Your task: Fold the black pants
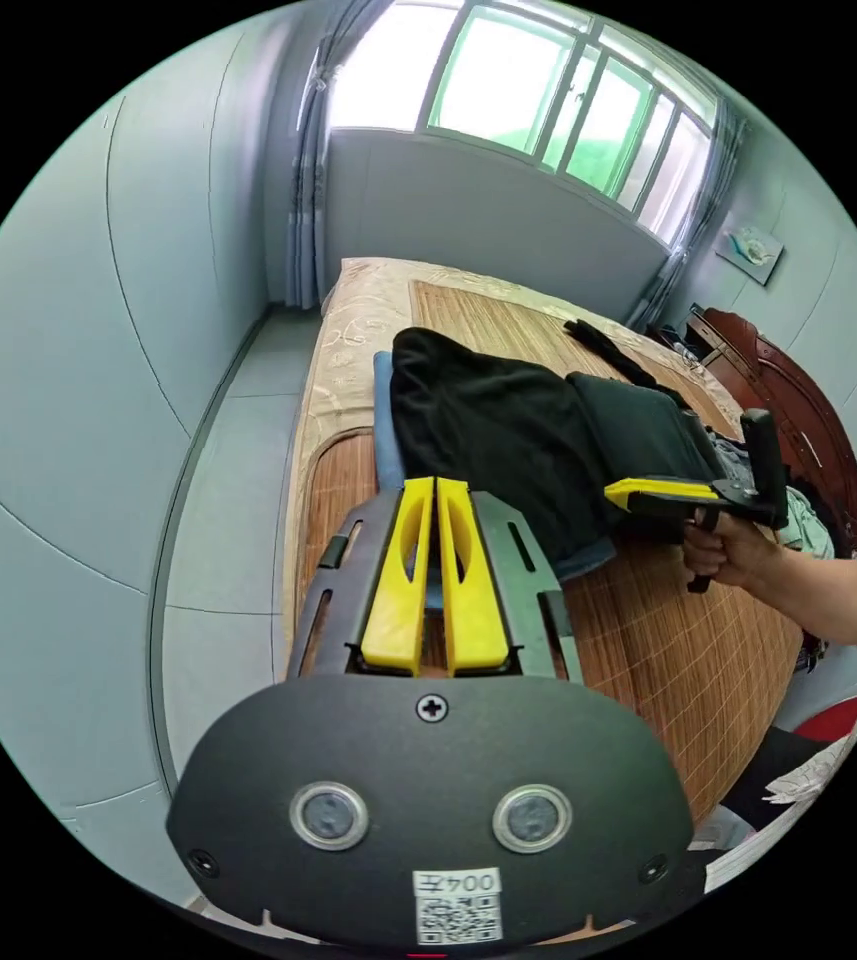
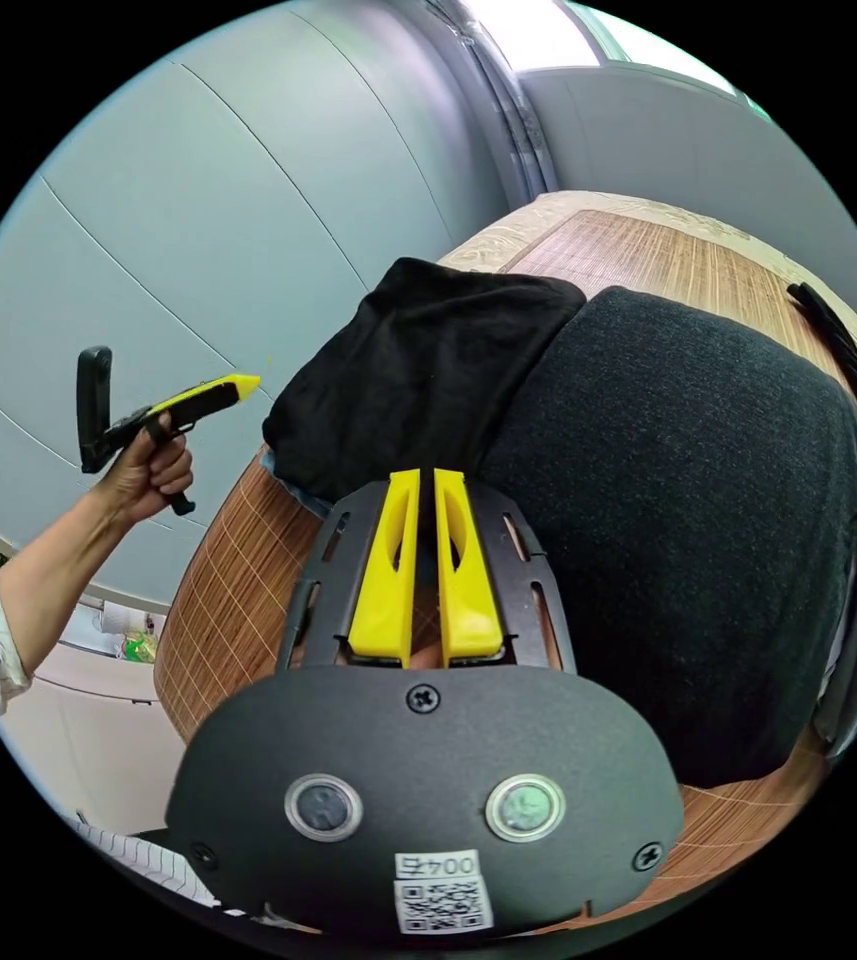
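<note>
on a bed (image 1: 648,650) covered by a woven mat, the black pants (image 1: 478,430) lie in a compact folded bundle near the mat's edge, partly over a blue cloth (image 1: 385,420), touching a second dark folded garment (image 2: 688,500) beside them. the left gripper (image 1: 435,487) hovers just short of the bundle, its yellow jaws pressed together on nothing. the right gripper (image 2: 420,478), held in a hand (image 1: 733,550), hangs over the seam between the two dark piles, jaws likewise closed and empty. a black strap (image 1: 608,350) lies further up the mat. judging by the tidy stack, the folding looks finished or nearly so, with perhaps only a last smoothing left.
</note>
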### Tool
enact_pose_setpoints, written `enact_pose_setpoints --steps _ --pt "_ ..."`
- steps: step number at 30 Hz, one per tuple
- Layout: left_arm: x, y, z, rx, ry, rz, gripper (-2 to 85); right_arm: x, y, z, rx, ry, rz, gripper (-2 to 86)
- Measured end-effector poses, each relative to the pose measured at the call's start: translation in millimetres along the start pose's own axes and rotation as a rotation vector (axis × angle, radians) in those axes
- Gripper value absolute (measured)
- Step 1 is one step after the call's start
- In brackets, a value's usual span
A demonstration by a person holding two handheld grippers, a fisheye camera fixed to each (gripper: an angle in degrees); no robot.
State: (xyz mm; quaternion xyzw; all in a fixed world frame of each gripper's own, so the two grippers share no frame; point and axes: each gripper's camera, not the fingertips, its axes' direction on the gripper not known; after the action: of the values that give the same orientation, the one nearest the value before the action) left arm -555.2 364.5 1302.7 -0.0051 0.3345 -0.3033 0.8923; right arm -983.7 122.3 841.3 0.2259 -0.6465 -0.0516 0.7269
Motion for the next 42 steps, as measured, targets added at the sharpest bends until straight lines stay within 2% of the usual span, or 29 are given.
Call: enact_pose_setpoints --steps 8,12,17,19,21,25,27,31,33,35,37,38,39,41,42 --pt "-3 12 26 -0.076 -0.034 0.049 5.8 -9 -9 -18 0.002 0.008 0.014 4.4" --pt "-2 14 13 -0.019 0.040 0.041 6.6 -13 -17 -29 -0.003 0.006 0.014 4.5" --pt "-6 17 31 -0.071 0.060 0.031 7.5 -24 -33 -47 -0.004 0.009 0.017 4.4" --pt "-4 15 41 -0.100 0.078 0.038 7.3 -29 -40 -54 -0.006 0.013 0.022 4.3" --pt "1 13 48 -0.141 -0.004 0.039 5.3 -33 -47 -62 -0.010 0.014 0.024 4.0" --pt "-5 9 43 -0.207 -0.014 0.060 2.6 -44 -68 -79 -0.036 0.051 0.018 1.1" --pt "-14 10 46 -0.246 0.051 0.049 2.1 -51 -76 -86 -0.043 0.061 0.002 0.5" --pt "-13 4 30 -0.219 0.089 0.031 1.5 -60 -96 -108 -0.035 0.049 -0.002 0.1" --pt "10 -4 11 -0.046 0.031 0.055 1.1 -64 -106 -119 -0.034 0.042 -0.007 0.1" --pt "34 -16 19 0.027 -0.012 0.108 1.0 -72 -119 -132 -0.032 0.049 -0.012 0.1" --pt "48 -30 61 -0.110 -0.086 0.108 0.8 -77 -129 -140 -0.031 0.056 -0.004 0.2" --pt "53 -33 99 -0.282 -0.099 0.106 0.7 -80 -137 -147 -0.035 0.046 0.010 0.4" --pt "63 -31 118 -0.322 -0.125 0.135 0.7 -81 -141 -151 -0.036 0.038 0.021 0.7" --pt "78 -31 114 -0.271 -0.176 0.153 0.7 -86 -156 -191 0.029 -0.026 0.040 2.2" --pt "90 -29 100 -0.187 -0.164 0.169 0.6 -87 -157 -207 0.069 -0.035 0.043 2.8"
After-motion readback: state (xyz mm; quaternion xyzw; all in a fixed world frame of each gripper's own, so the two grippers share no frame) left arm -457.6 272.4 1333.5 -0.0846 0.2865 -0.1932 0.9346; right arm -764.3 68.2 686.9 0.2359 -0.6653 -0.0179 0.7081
